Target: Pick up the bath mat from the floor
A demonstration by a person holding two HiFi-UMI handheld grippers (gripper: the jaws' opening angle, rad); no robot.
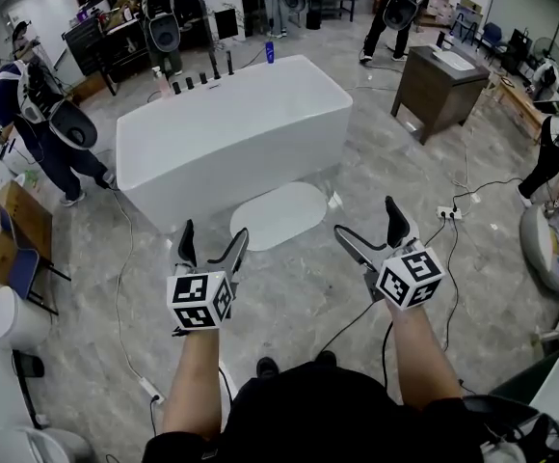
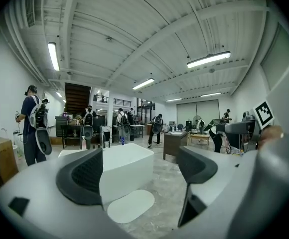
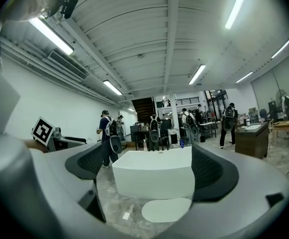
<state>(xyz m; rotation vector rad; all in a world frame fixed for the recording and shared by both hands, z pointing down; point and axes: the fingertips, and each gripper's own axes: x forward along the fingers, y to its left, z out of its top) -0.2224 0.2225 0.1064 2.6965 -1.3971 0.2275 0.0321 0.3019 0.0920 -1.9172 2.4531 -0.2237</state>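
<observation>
A white oval bath mat [image 1: 279, 215] lies flat on the grey floor against the front of a white bathtub [image 1: 231, 133]. It shows ahead in the left gripper view [image 2: 130, 205] and the right gripper view [image 3: 166, 209]. My left gripper [image 1: 210, 244] hangs open in the air, short of the mat's near left end. To the right, my right gripper [image 1: 371, 230] is open too, off the mat's right end. Neither has anything between its jaws. Both point roughly level toward the tub, well above the floor.
A dark wooden cabinet [image 1: 440, 90] stands at the back right. Cables and a power strip [image 1: 449, 213] lie on the floor to the right. Cardboard boxes [image 1: 5, 230] sit at the left. Several people with backpacks stand behind and beside the tub.
</observation>
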